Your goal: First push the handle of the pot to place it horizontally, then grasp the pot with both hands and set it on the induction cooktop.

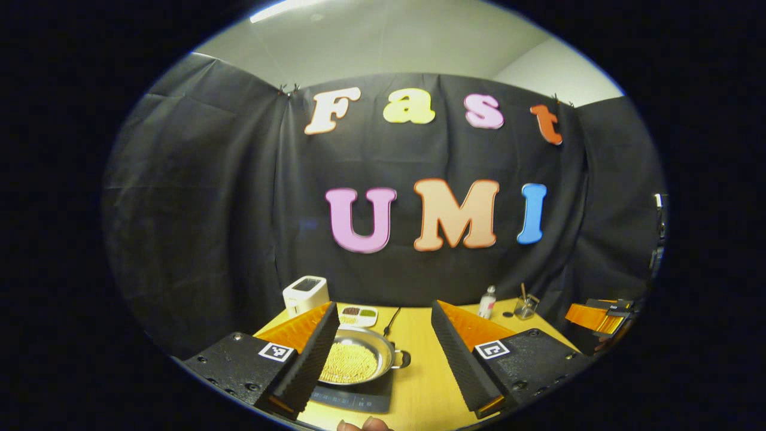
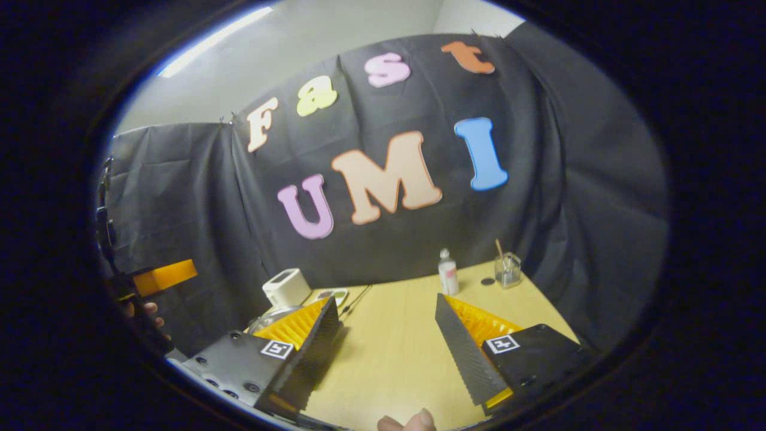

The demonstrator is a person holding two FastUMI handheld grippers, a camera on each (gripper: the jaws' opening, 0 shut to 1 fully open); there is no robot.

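Note:
A steel pot (image 1: 356, 359) holding yellow grains rests on the dark induction cooktop (image 1: 359, 398) at the table's near left. Its small loop handle (image 1: 402, 358) points right. My left gripper (image 1: 386, 359) hovers above and in front of it, open, and the pot shows between its fingers, partly hidden behind the left one. In the right gripper view the pot's rim (image 2: 269, 317) peeks out behind the left finger. My right gripper (image 2: 389, 353) is open over bare tabletop with nothing between its fingers. It also shows at the far right (image 1: 598, 317) of the left gripper view.
A white appliance (image 1: 305, 294) and a small tray of dishes (image 1: 358, 314) stand at the back left, with a cable (image 1: 392, 321) beside them. A bottle (image 1: 488, 302) and a glass jar (image 1: 525, 306) are at the back right. The wooden table (image 2: 395, 335) has room mid-right.

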